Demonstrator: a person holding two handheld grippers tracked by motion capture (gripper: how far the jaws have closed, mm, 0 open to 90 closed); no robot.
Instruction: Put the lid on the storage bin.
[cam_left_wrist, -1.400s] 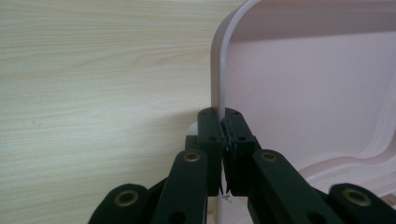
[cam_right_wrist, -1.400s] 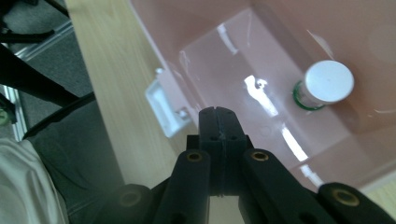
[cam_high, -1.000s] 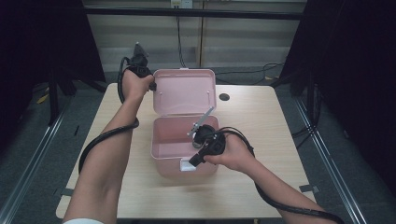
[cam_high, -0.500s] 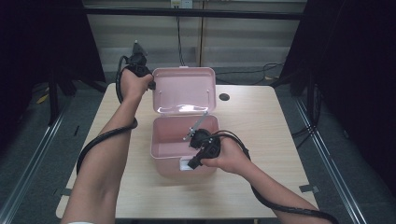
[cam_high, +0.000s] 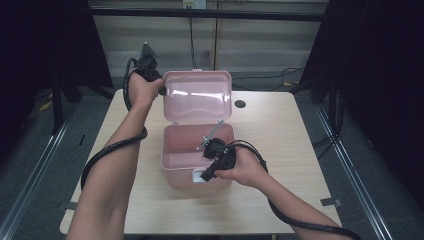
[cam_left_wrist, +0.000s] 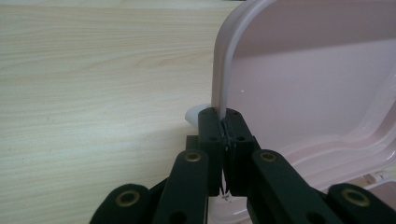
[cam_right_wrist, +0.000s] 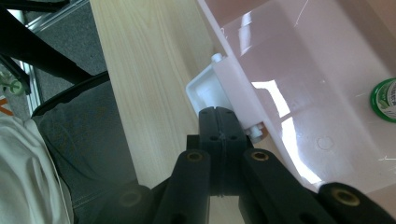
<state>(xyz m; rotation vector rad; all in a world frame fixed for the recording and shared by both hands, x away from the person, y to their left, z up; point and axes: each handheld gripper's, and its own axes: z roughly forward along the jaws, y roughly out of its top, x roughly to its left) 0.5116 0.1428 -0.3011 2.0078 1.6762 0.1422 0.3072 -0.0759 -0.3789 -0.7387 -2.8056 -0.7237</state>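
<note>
Since the earlier frame, my right tongs (cam_high: 204, 176) slid down to the front wall. Item: pink plastic box (cam_high: 180, 155), mid-worktop (cam_high: 280, 130), lid (cam_high: 197, 97) raised. Left tongs (cam_left_wrist: 224, 122) clamped on lid edge. Right tongs together at white latch (cam_right_wrist: 210, 88).

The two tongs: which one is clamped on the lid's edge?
The left tongs, at the far left of the pink box, pinch the raised lid's rim. The right tongs are shut empty by the white latch on the box's near wall.
</note>
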